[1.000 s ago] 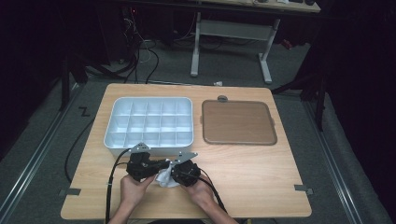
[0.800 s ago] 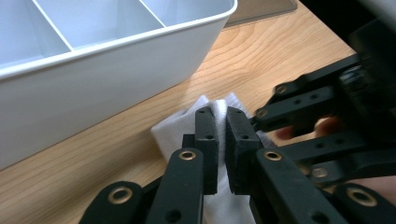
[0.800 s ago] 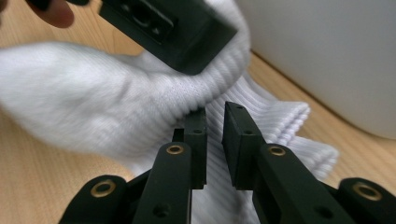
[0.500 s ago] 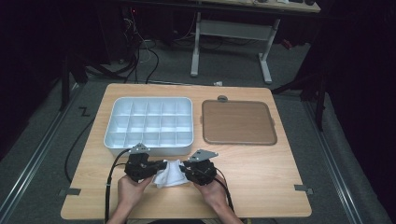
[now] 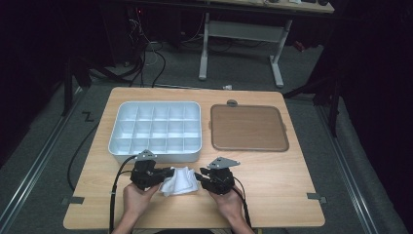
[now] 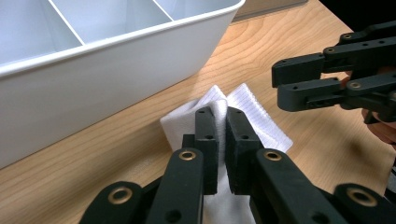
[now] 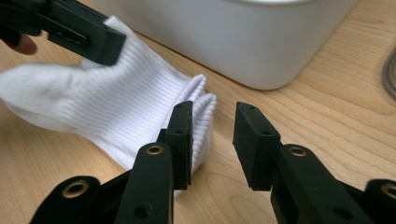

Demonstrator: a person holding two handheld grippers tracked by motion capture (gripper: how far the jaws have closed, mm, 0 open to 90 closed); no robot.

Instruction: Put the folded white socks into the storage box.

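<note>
We are pinching the white sock (image 6: pixel 252 112) with the left hand-held gripper (image 6: pixel 222 140); the right hand-held gripper (image 7: pixel 212 140), jaws just opening, is empty. Next, probably regrasp the cuff.

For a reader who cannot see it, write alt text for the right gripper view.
The right gripper, jaws open with nothing between them, sits beside the ribbed cuff of a white sock lying on the wooden table. The left gripper pinches the sock farther along, and a white tray stands behind.
</note>
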